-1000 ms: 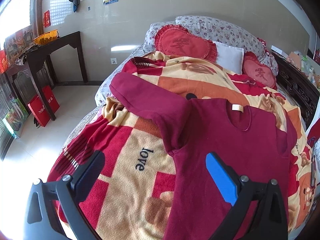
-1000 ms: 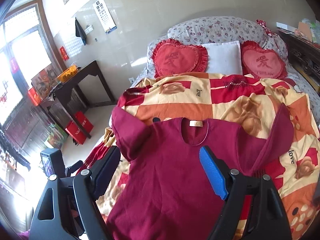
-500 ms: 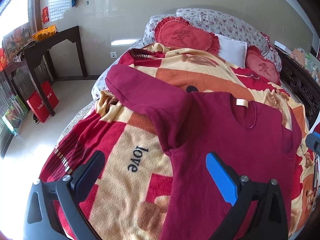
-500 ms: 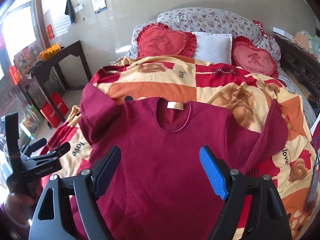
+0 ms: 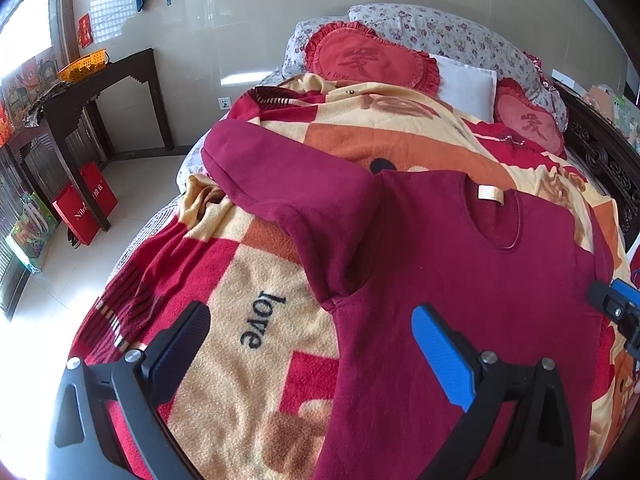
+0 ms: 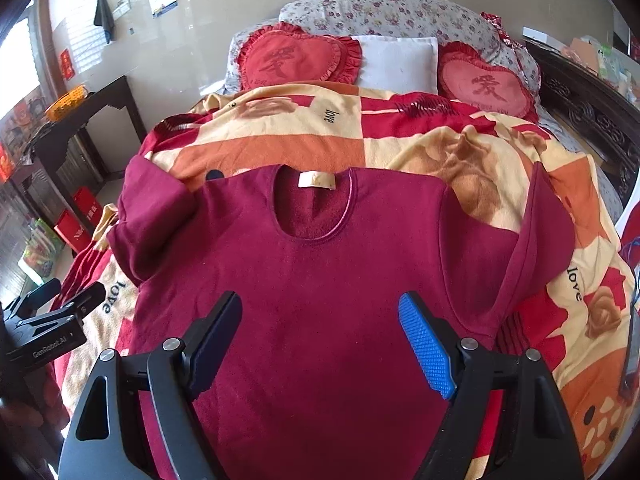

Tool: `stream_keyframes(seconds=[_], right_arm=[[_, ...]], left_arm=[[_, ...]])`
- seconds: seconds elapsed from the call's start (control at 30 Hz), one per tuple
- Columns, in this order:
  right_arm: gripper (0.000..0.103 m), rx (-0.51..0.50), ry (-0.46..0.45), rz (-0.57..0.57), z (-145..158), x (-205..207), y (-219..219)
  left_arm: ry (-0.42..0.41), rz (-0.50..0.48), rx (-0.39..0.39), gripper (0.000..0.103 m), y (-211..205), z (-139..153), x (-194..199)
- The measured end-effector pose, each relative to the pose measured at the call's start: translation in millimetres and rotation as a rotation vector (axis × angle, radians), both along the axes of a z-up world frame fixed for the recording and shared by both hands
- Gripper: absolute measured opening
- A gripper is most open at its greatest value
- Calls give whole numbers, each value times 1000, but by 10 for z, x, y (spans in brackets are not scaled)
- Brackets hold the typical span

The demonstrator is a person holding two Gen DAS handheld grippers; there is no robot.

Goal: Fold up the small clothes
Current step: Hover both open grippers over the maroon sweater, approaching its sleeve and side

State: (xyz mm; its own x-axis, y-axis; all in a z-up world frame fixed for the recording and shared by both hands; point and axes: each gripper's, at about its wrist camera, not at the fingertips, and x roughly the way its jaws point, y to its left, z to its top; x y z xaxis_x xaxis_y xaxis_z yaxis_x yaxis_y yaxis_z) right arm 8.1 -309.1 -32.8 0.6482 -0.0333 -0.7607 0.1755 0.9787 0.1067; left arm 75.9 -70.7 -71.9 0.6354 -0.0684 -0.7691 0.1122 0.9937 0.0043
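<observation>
A dark red long-sleeved top (image 6: 320, 280) lies flat, front up, on a red, orange and cream blanket (image 6: 400, 140), neck toward the pillows, both sleeves spread out. It also shows in the left wrist view (image 5: 460, 260), where its left sleeve (image 5: 280, 176) runs toward the bed's left edge. My left gripper (image 5: 312, 340) is open and empty above the top's left side seam. My right gripper (image 6: 320, 320) is open and empty above the top's chest. Each gripper shows at the edge of the other's view: the right one (image 5: 616, 308) and the left one (image 6: 52, 320).
Two red heart cushions (image 6: 296, 60) and a white pillow (image 6: 396, 64) lie at the bed's head. A dark carved bed frame (image 6: 592, 112) runs along the right. A dark side table (image 5: 92, 84) with a yellow basket and red bags (image 5: 84, 204) stand on the floor to the left.
Both grippers have come closer over the top. The right gripper has swung to centre on the chest. Both stay open. The top has not moved.
</observation>
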Motion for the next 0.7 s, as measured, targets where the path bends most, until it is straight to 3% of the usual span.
stream_keyframes(seconds=[0.7], right_arm=[[64, -31, 57, -12, -207, 228, 7]], left_arm=[[41, 8, -35, 103, 17, -69, 223]])
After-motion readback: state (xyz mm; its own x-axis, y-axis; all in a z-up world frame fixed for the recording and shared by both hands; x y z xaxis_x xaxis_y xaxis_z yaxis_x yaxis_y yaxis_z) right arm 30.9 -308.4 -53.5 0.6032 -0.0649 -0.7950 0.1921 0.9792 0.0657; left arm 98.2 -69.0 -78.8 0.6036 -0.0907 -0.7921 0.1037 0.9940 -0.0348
